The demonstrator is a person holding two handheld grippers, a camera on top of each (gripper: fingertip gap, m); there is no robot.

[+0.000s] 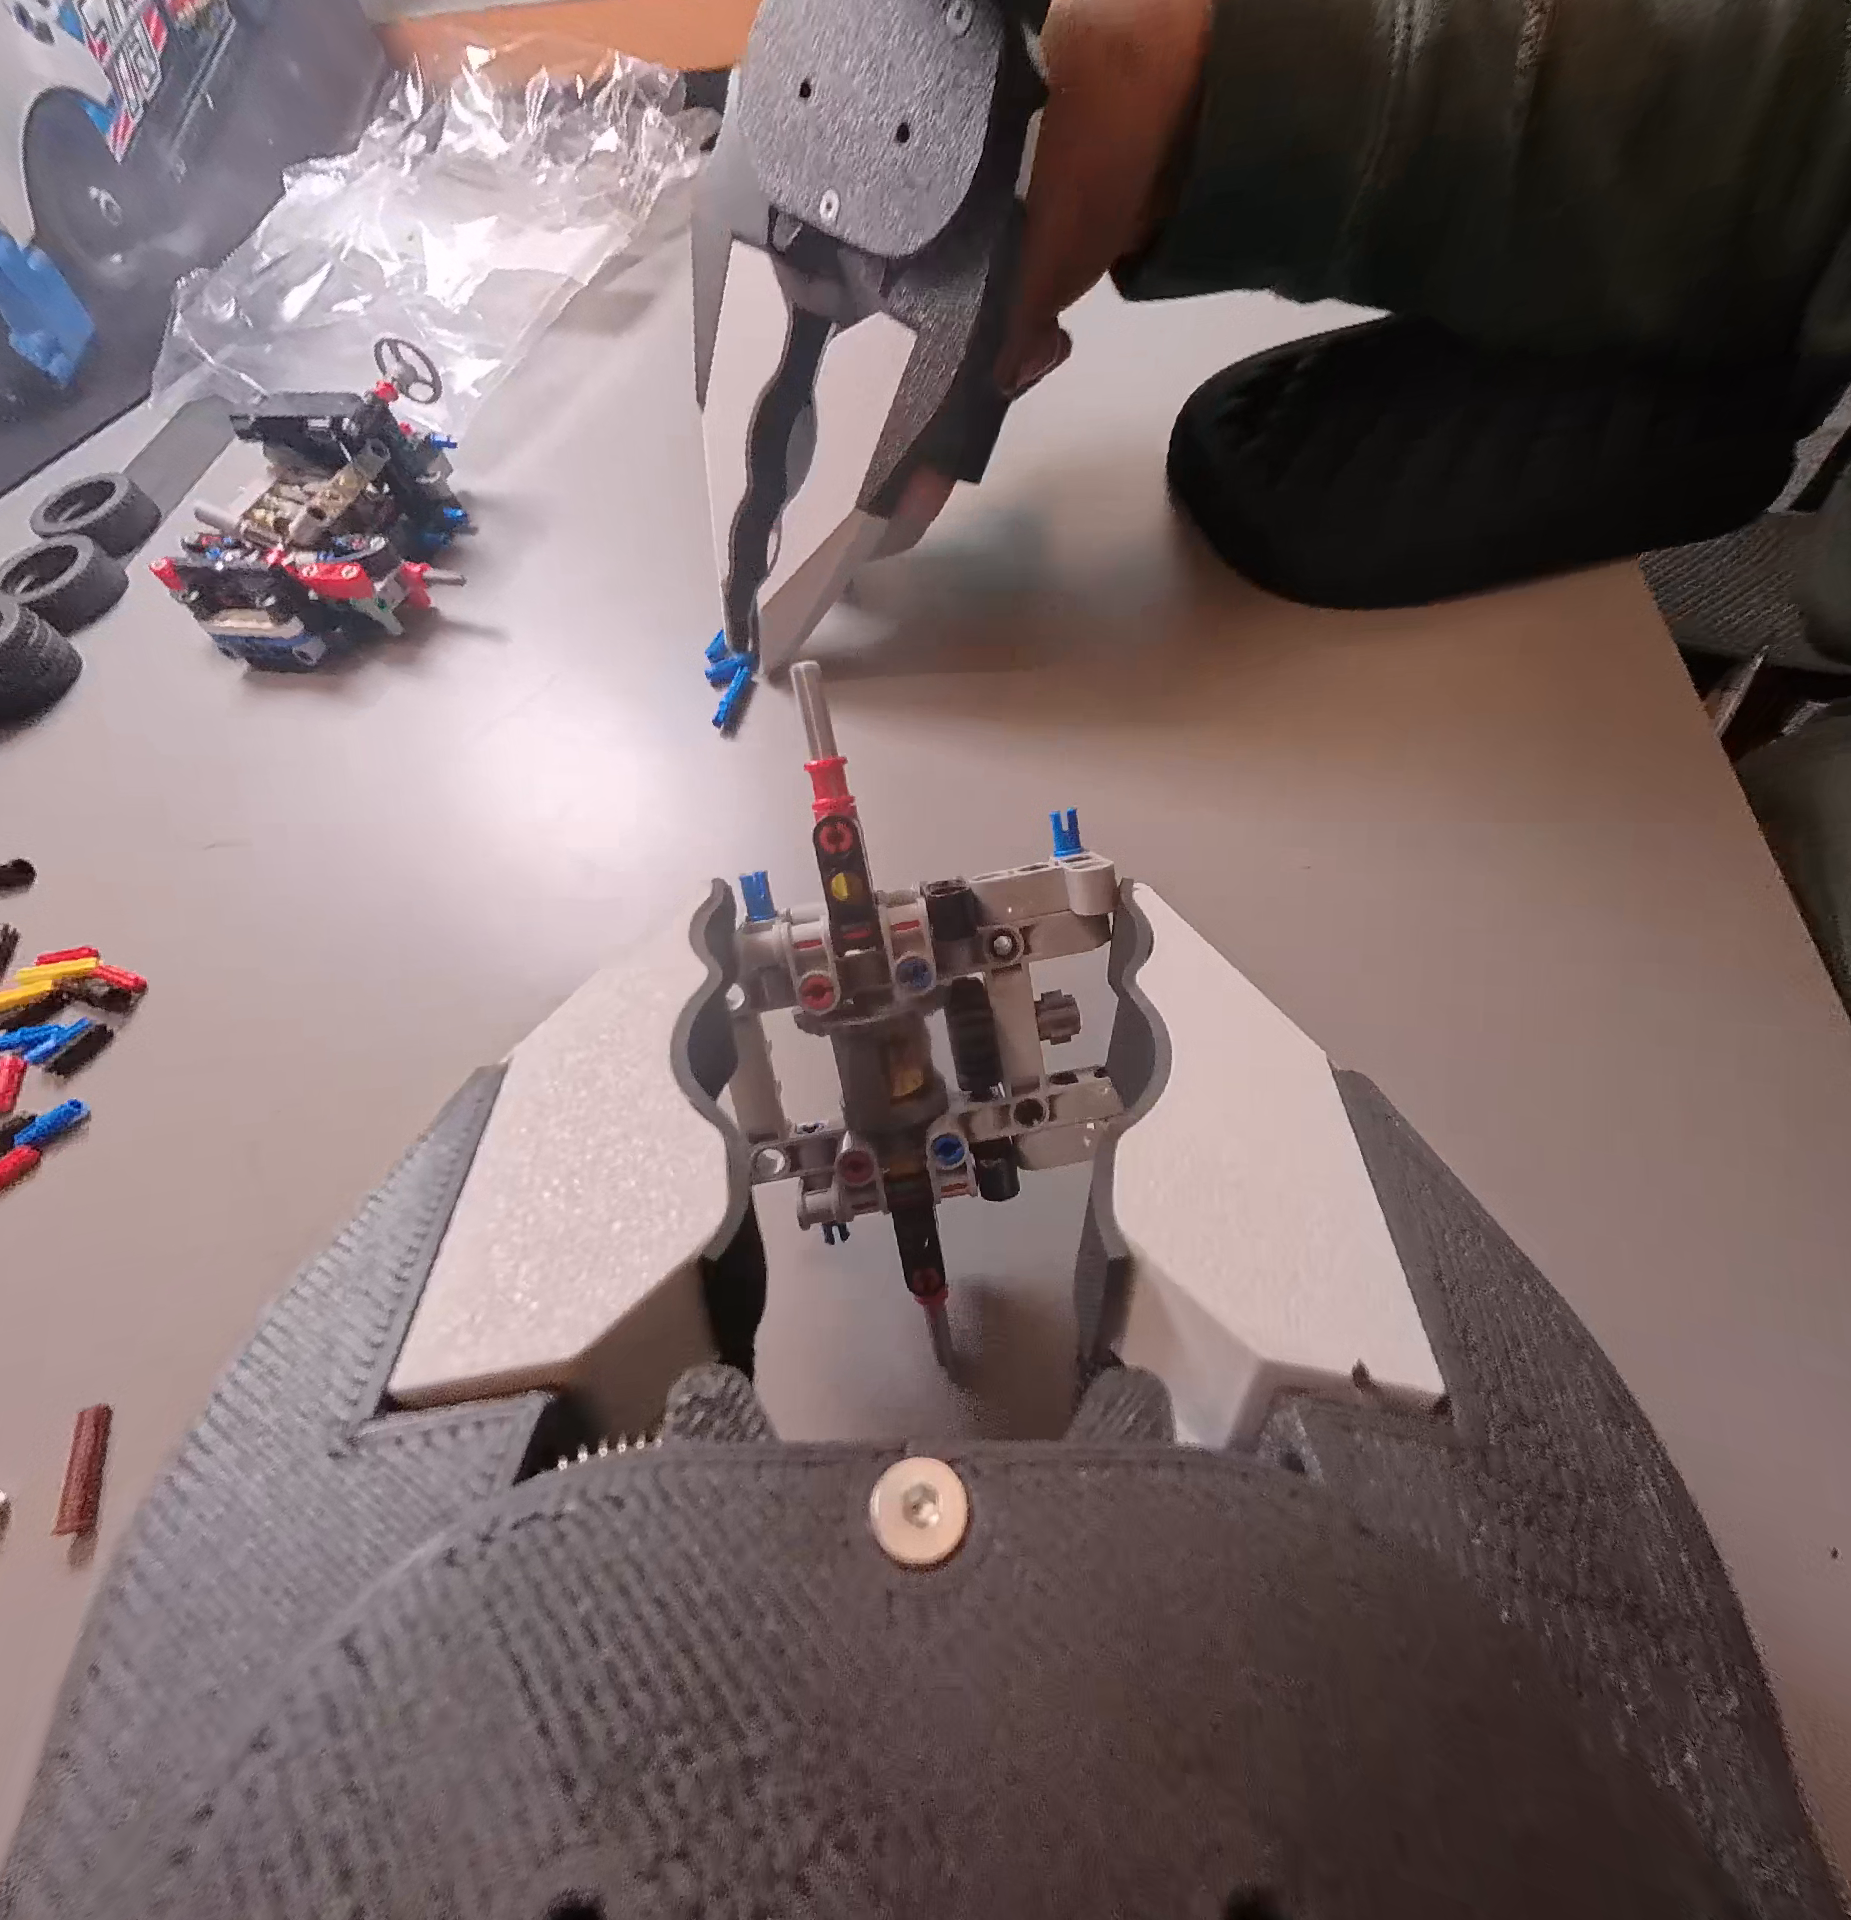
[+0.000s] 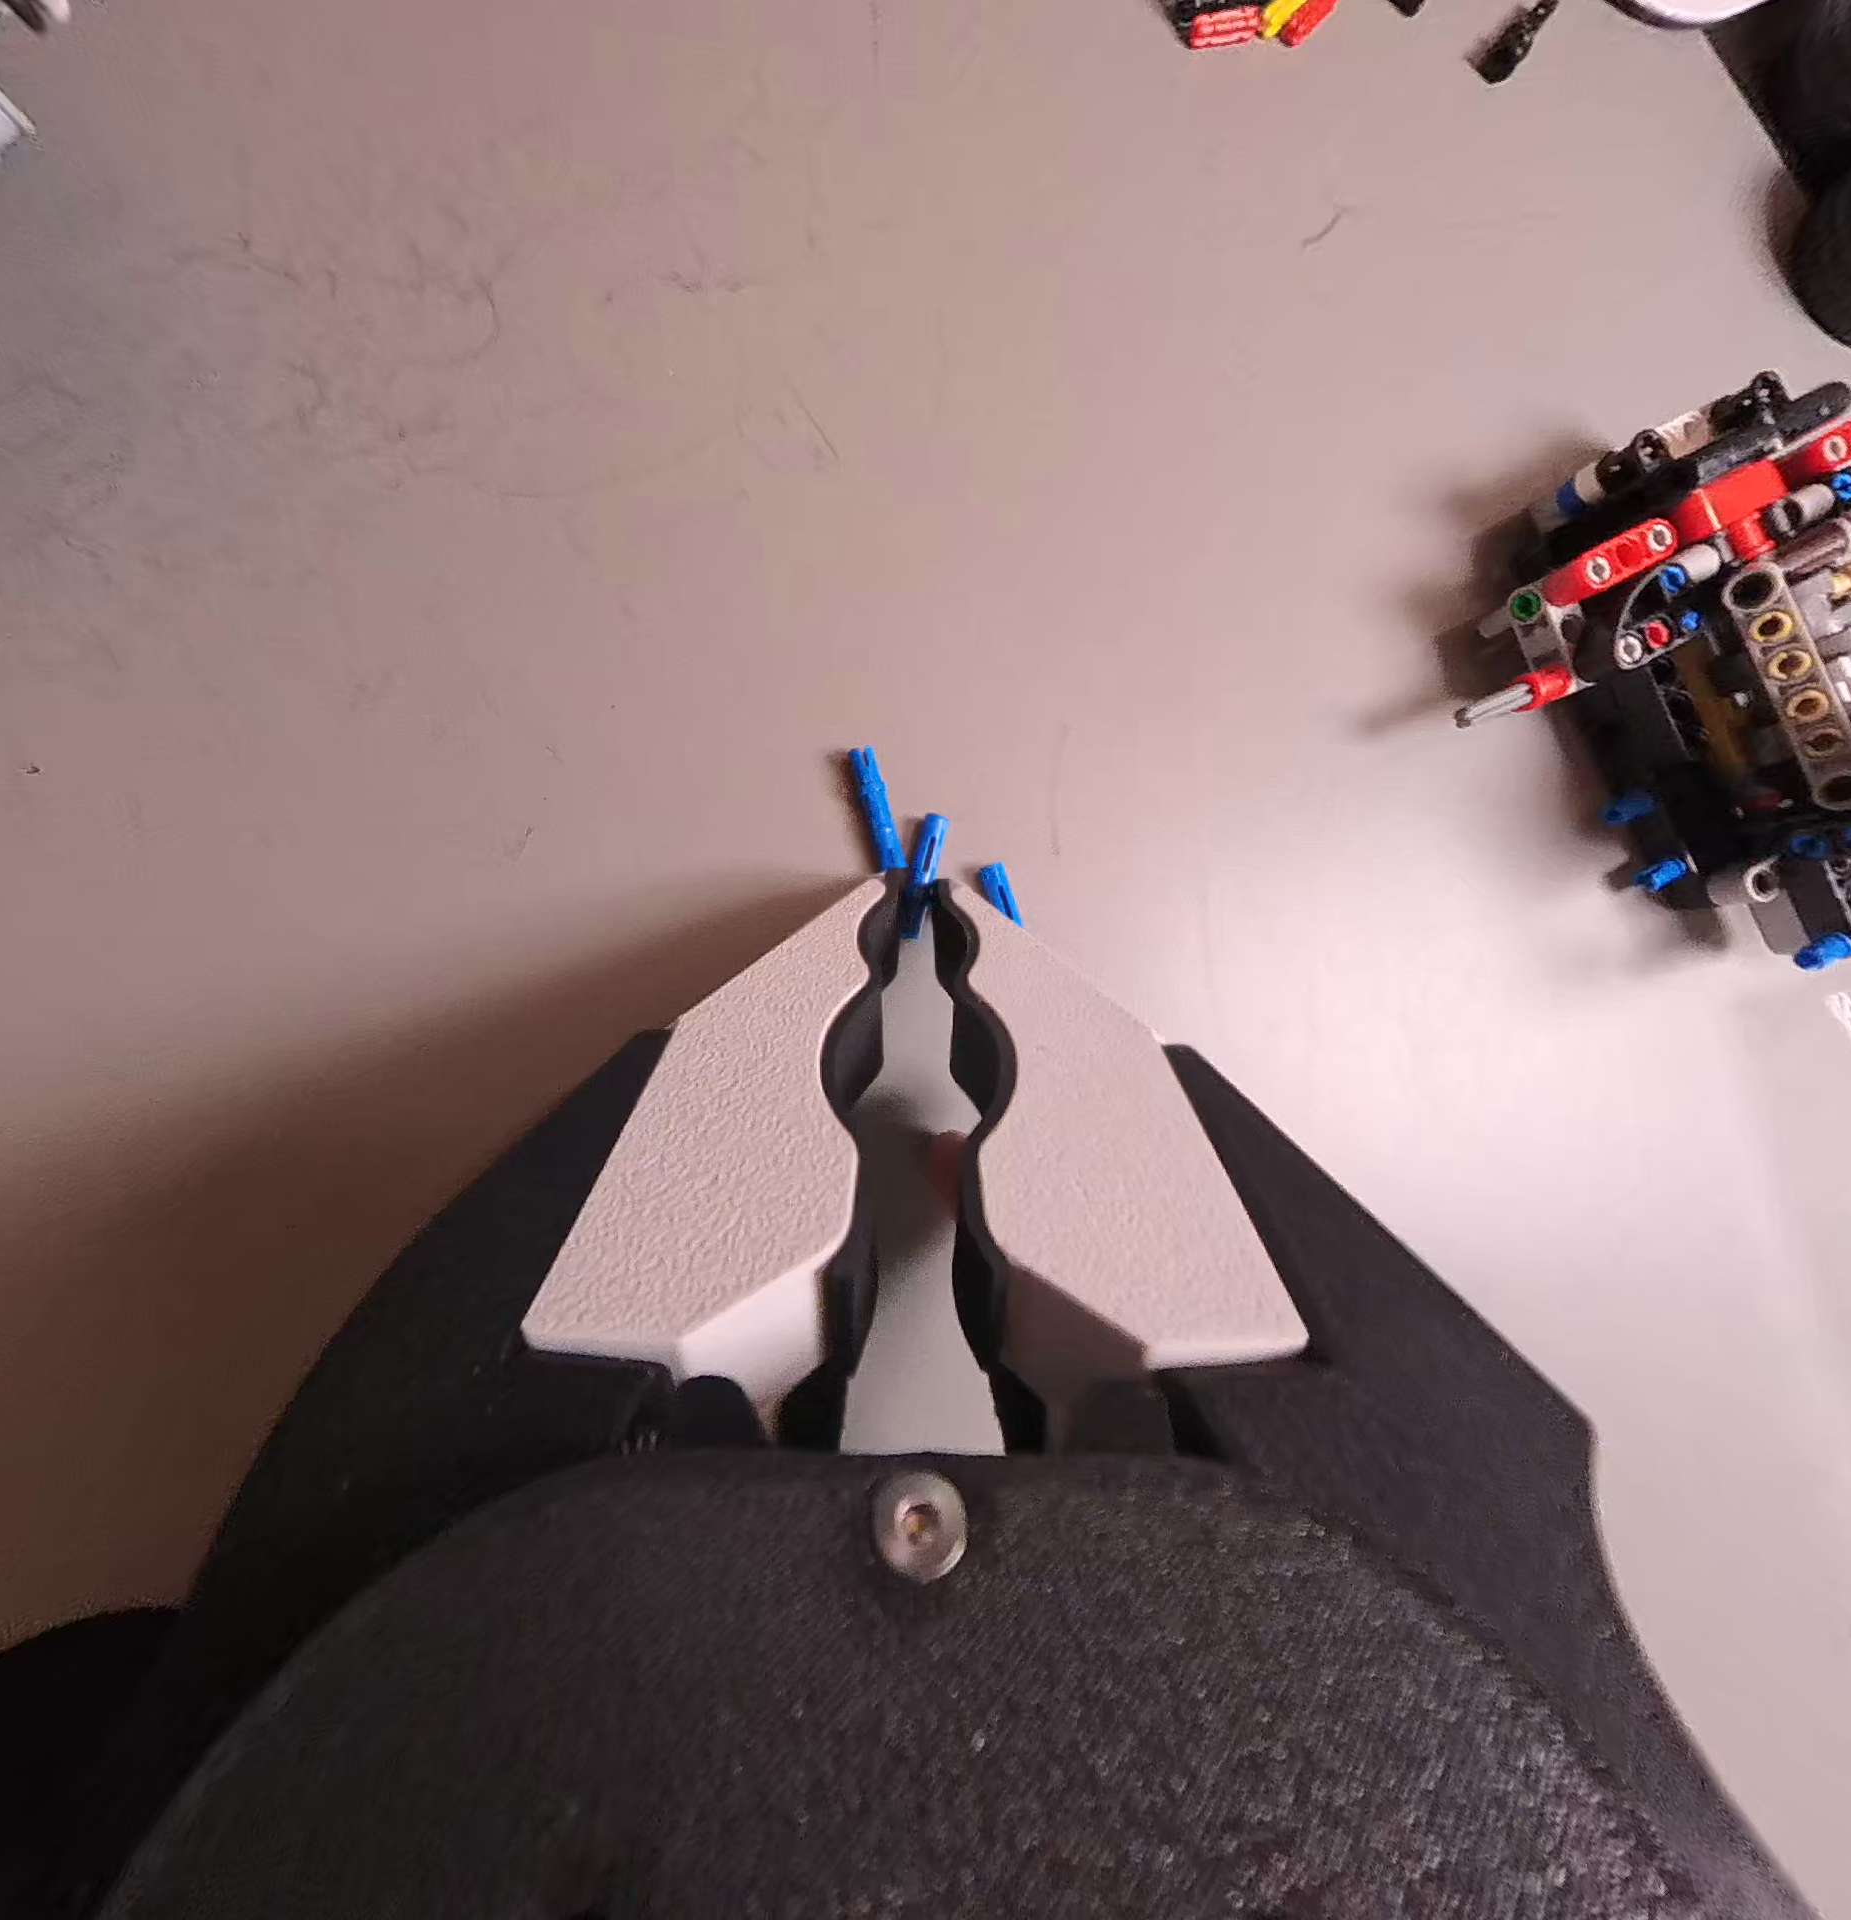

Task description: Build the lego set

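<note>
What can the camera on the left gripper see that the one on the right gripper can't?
Only the left wrist view shows the grey brick frame clamped between the left gripper fingers, the clear plastic bag, a person's sleeve, and the whole right gripper from outside.

Only the right wrist view shows, from close, the right gripper fingertips closed on one blue pin, two more lying beside it.

Both show the table, the blue pins, the half-built brick car, black tyres and loose small parts.
</note>
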